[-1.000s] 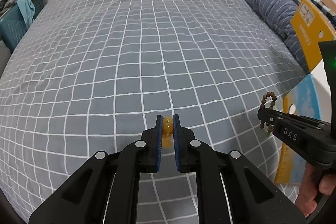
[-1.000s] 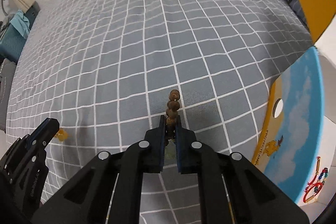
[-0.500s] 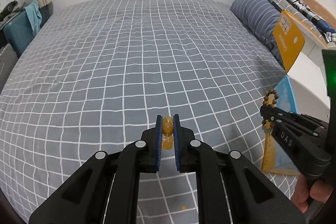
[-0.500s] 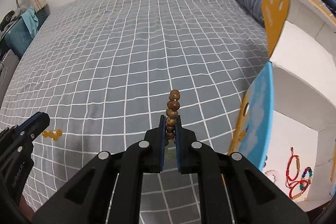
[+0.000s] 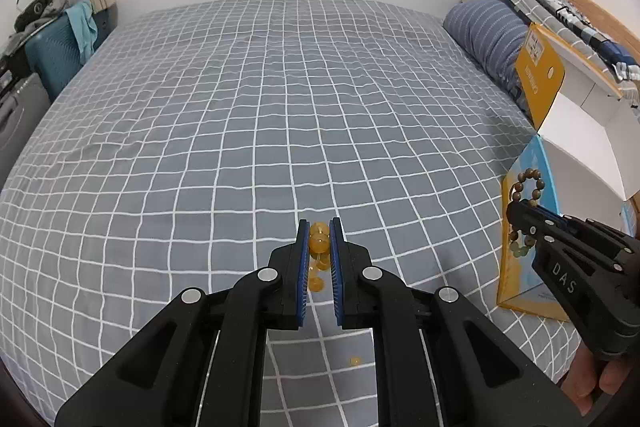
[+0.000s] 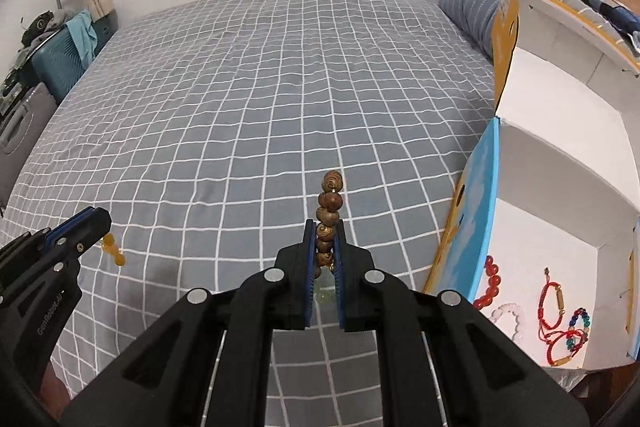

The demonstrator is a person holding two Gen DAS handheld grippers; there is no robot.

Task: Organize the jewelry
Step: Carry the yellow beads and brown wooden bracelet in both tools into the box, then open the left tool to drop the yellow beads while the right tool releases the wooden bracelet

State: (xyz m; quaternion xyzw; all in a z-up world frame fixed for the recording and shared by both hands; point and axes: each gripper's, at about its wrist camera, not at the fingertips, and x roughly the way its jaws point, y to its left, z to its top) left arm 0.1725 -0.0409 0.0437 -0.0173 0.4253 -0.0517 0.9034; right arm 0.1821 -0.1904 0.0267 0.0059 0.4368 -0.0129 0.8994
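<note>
My left tongs (image 5: 319, 241) are clamped on a string of translucent amber-yellow round beads (image 5: 319, 243), a couple of beads pinched between the blue pads and the rest dangling below them, above the grey bedspread with its white grid lines (image 5: 256, 107). One loose amber bead (image 5: 354, 360) lies on the cover down below my left jaws.

My right tongs (image 6: 323, 243) are closed on a bracelet of brown, ring-grained wooden beads (image 6: 330, 203); the beads stack up past the fingertips, and a pale green bead hangs under the pads. From the left camera that bracelet loops in front of the blue and yellow flap of the box.

Just to my right stands the open white cardboard box with blue and yellow printed sides (image 6: 560, 155), sitting on the bed near the blue striped pillow (image 6: 468, 7). Inside it lie a red bead bracelet (image 6: 490, 281), a clear crystal bracelet (image 6: 508, 313), red cord bracelets (image 6: 554, 301) and a multicoloured bead one (image 6: 580, 327).
</note>
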